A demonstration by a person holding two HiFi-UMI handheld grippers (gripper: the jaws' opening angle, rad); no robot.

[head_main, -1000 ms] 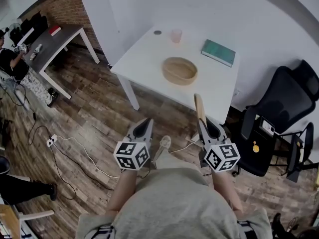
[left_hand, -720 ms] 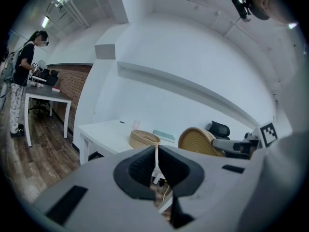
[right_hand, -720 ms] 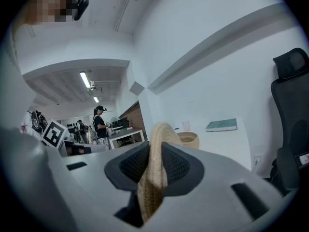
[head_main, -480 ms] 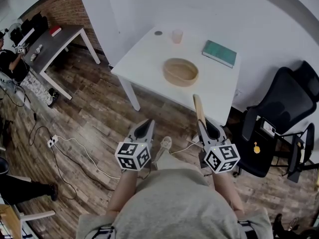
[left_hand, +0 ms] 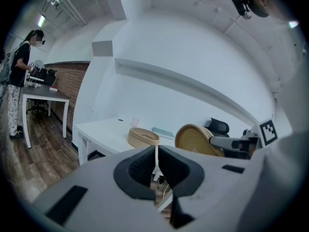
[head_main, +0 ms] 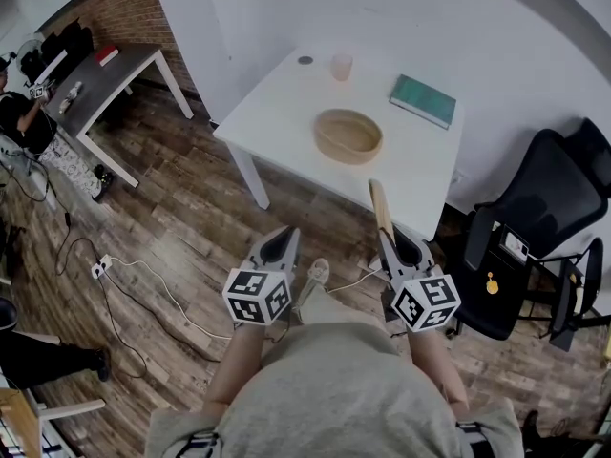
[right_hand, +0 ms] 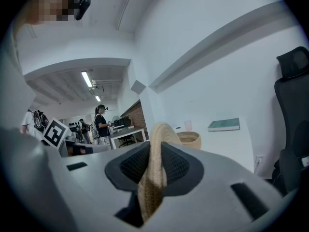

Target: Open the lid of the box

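Observation:
The box is a round woven basket [head_main: 348,135] standing uncovered on the white table [head_main: 277,113]; it also shows in the left gripper view [left_hand: 143,137] and the right gripper view [right_hand: 189,139]. Its flat woven lid [head_main: 380,208] is held on edge off the table's near side, with my right gripper [head_main: 389,239] shut on its rim. In the right gripper view the lid [right_hand: 157,173] stands upright between the pads of that gripper [right_hand: 157,149]. My left gripper [head_main: 284,233] hangs beside it above the floor, shut and empty [left_hand: 156,151]. From the left gripper view the lid's coiled face [left_hand: 195,140] shows.
A green book [head_main: 421,100], a pale cup [head_main: 341,66] and a small dark disc [head_main: 305,61] lie on the table. A black office chair [head_main: 544,218] stands to the right. A grey desk [head_main: 105,79] with a person stands far left. A cable and power strip [head_main: 100,268] lie on the wooden floor.

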